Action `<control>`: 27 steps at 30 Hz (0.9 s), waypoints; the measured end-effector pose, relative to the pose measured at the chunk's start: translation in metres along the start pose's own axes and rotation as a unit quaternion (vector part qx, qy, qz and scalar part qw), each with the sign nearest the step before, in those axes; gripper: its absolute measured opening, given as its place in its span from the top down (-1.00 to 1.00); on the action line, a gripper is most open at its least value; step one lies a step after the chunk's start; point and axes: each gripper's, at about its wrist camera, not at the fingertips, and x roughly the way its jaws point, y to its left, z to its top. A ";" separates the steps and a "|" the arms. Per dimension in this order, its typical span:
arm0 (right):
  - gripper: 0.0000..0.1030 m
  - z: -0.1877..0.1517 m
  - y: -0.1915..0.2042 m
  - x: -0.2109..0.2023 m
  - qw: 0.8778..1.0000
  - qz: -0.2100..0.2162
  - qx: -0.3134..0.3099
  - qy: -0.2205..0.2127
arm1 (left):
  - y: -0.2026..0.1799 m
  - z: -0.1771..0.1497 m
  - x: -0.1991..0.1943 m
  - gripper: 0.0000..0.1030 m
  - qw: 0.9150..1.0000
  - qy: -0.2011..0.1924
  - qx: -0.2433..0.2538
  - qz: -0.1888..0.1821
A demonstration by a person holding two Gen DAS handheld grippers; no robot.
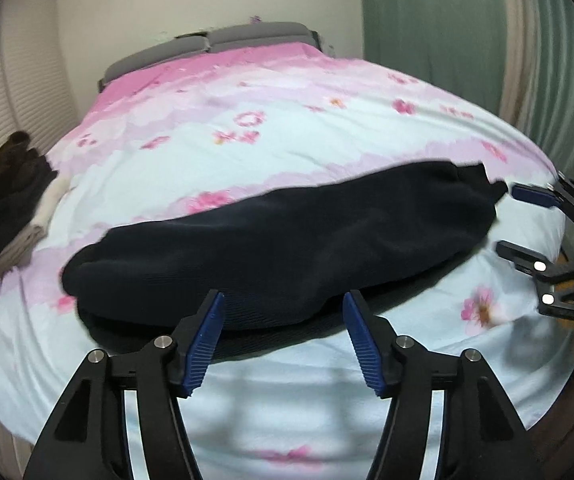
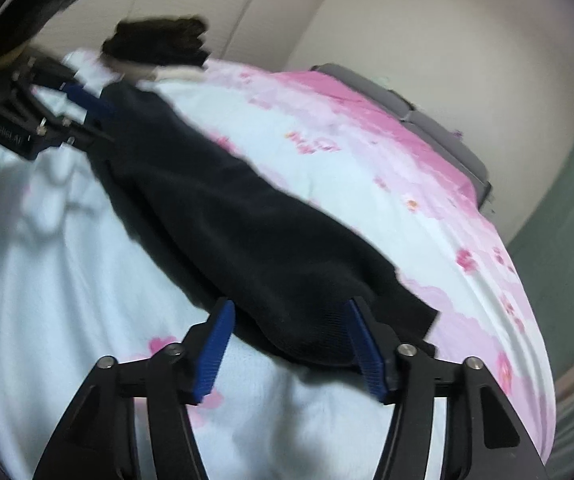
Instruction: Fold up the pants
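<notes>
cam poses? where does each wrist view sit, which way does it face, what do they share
Left wrist: on the left hand-held gripper, open at the dark pants, facing across the bed; the right hand-held gripper shows at right.
Right wrist: on the right gripper, open at the pants' opposite end, looking along them toward the left gripper.
Shared: pants, bed, folded clothes pile, each other's gripper.

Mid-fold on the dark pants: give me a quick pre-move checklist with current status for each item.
1. Left gripper open at the near edge of the dark pants: ok.
2. Right gripper open, fingers straddling the pants' end: ok.
3. Fabric actually between the right fingers: cannot tell, view is blurred.
4. Pants lying long and flat across the floral bedsheet: ok, though one end looks bunched.
5. Folded clothes stack apart from the pants: ok.
6. Image sharpness for judging the grip: not ok, both views are motion-blurred.
</notes>
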 end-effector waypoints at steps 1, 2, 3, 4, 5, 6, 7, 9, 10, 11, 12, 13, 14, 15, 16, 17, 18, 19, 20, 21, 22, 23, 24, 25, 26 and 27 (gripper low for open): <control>-0.27 0.002 -0.004 -0.006 1.000 -0.006 0.024 0.000 | 0.005 0.001 -0.003 -0.20 1.000 -0.003 -0.010 0.003; -0.30 0.004 -0.010 -0.010 0.998 -0.011 0.056 0.003 | 0.009 0.001 -0.005 -0.20 1.000 -0.007 -0.022 0.006; -0.30 0.005 -0.016 -0.010 0.996 -0.013 0.086 0.008 | 0.012 0.002 -0.007 -0.21 0.999 -0.009 -0.030 0.008; -0.30 0.004 -0.025 -0.010 0.991 -0.018 0.131 0.019 | 0.014 0.003 -0.008 -0.21 0.999 -0.013 -0.040 0.010; -0.30 0.002 -0.034 -0.008 0.985 -0.017 0.170 0.025 | 0.017 0.004 -0.008 -0.21 0.999 -0.016 -0.045 0.012; -0.30 -0.001 -0.042 -0.005 0.977 -0.011 0.211 0.029 | 0.017 0.004 -0.008 -0.21 0.999 -0.018 -0.048 0.014; -0.30 -0.007 -0.053 -0.002 0.965 -0.005 0.258 0.033 | 0.017 0.004 -0.006 -0.21 0.998 -0.019 -0.051 0.015; -0.30 -0.021 -0.076 0.010 0.933 0.014 0.358 0.048 | 0.016 0.004 -0.003 -0.21 0.998 -0.020 -0.057 0.012; -0.30 -0.028 -0.088 0.016 0.913 0.027 0.404 0.054 | 0.017 0.006 -0.001 -0.21 0.998 -0.021 -0.060 0.011; -0.30 -0.034 -0.097 0.021 0.896 0.035 0.438 0.059 | 0.017 0.006 0.000 -0.21 0.998 -0.022 -0.063 0.010; -0.30 -0.040 -0.104 0.027 0.880 0.042 0.469 0.061 | 0.016 0.007 0.000 -0.21 0.998 -0.024 -0.065 0.009; -0.30 -0.047 -0.113 0.033 0.860 0.050 0.504 0.062 | 0.016 0.007 0.001 -0.21 0.997 -0.025 -0.067 0.010; -0.29 -0.051 -0.116 0.038 0.849 0.056 0.522 0.062 | 0.015 0.007 0.001 -0.21 0.997 -0.026 -0.068 0.011; -0.24 -0.055 -0.118 0.043 0.837 0.061 0.540 0.063 | 0.016 0.007 0.003 -0.21 0.997 -0.025 -0.070 0.011; -0.20 -0.058 -0.117 0.046 0.830 0.065 0.550 0.066 | 0.016 0.007 0.003 -0.21 0.997 -0.025 -0.071 0.011; -0.07 -0.061 -0.116 0.052 0.821 0.071 0.561 0.070 | 0.016 0.008 0.003 -0.21 0.997 -0.024 -0.073 0.012; 0.16 -0.064 -0.115 0.057 0.814 0.078 0.571 0.074 | 0.017 0.008 0.004 -0.21 0.997 -0.024 -0.074 0.013; 0.33 -0.065 -0.113 0.063 0.805 0.087 0.582 0.074 | 0.017 0.009 0.004 -0.21 0.997 -0.024 -0.075 0.014; 0.60 -0.065 -0.113 0.065 0.804 0.090 0.584 0.071 | 0.018 0.009 0.004 -0.21 0.997 -0.026 -0.075 0.015; 0.64 -0.060 -0.112 0.064 0.809 0.084 0.578 0.065 | 0.019 0.010 0.004 -0.21 0.997 -0.027 -0.076 0.018; 0.68 -0.055 -0.113 0.063 0.815 0.078 0.571 0.054 | 0.021 0.011 0.004 -0.21 0.996 -0.029 -0.078 0.019; 0.72 -0.047 -0.114 0.057 0.824 0.077 0.560 0.031 | 0.022 0.012 0.004 -0.21 0.996 -0.031 -0.079 0.021; 0.74 -0.040 -0.115 0.052 0.832 0.075 0.550 0.009 | 0.024 0.012 0.004 -0.23 0.996 -0.032 -0.082 0.022; 0.76 -0.038 -0.117 0.047 0.835 0.076 0.545 -0.007 | 0.025 0.012 0.005 -0.25 0.996 -0.032 -0.083 0.024; 0.77 -0.037 -0.120 0.047 0.835 0.079 0.544 -0.014 | 0.027 0.012 0.006 -0.25 0.996 -0.031 -0.084 0.025; 0.77 -0.039 -0.122 0.050 0.833 0.078 0.547 -0.008 | 0.028 0.012 0.007 -0.25 0.996 -0.030 -0.085 0.027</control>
